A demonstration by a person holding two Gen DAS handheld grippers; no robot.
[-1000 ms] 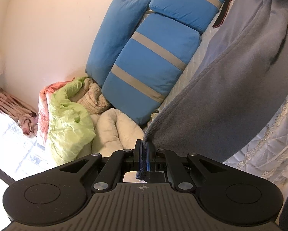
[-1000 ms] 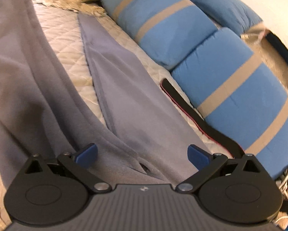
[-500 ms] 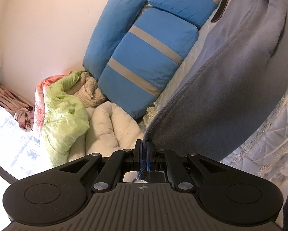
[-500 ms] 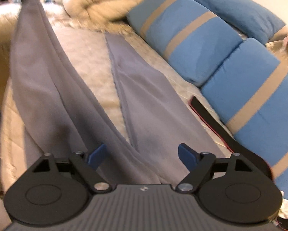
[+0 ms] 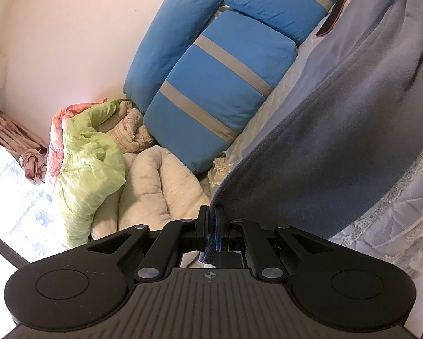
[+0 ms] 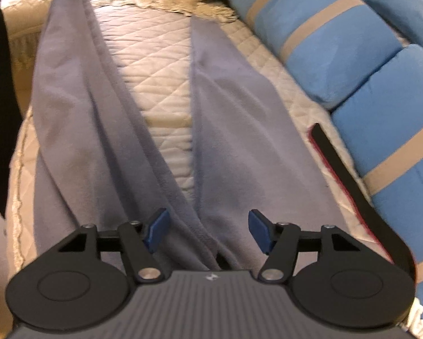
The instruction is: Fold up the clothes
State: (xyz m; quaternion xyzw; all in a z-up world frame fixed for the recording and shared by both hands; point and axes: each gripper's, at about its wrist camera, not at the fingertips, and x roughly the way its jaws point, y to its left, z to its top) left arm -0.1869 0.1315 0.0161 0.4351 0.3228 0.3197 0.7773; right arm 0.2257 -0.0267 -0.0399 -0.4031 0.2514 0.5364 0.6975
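A pair of grey-blue fleece trousers lies along a quilted bed, its two legs spread apart. My left gripper is shut on the hem of one leg, which hangs lifted above the bed. In the right wrist view that lifted leg runs up the left side, the other leg flat on the quilt. My right gripper is open over the crotch area, its blue pads either side of the fabric without closing on it.
Blue cushions with grey stripes line the wall side of the bed. A black strap lies beside the trousers. Cream and green bedding is heaped at the far end. The quilted bedspread shows between the legs.
The right gripper has drawn back toward the waist and its jaws have narrowed. The left gripper has kept its hold on the hem and turned slightly.
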